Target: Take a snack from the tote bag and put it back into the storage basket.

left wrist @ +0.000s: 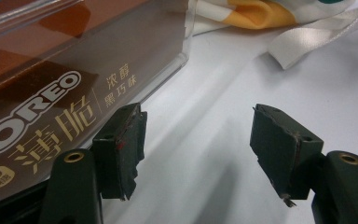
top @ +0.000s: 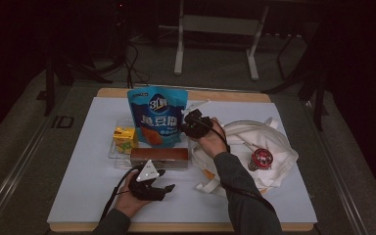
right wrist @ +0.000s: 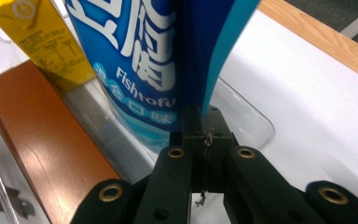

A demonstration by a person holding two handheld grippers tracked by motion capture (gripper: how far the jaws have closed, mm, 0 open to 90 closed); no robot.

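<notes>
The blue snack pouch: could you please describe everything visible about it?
The blue snack pouch is glossy plastic with white lettering, "Fishtofu" and a picture of orange-brown food. It stands upright over the clear tray, beside the yellow carton and behind the brown Oreo box. The right tool is shut on its side edge.

A wooden table [top: 235, 96] carries a white sheet [top: 93, 161]. On the sheet lie a clear tray [top: 113, 147] near the middle and a white cloth bag [top: 254, 142] to its right, with straps trailing forward.
</notes>
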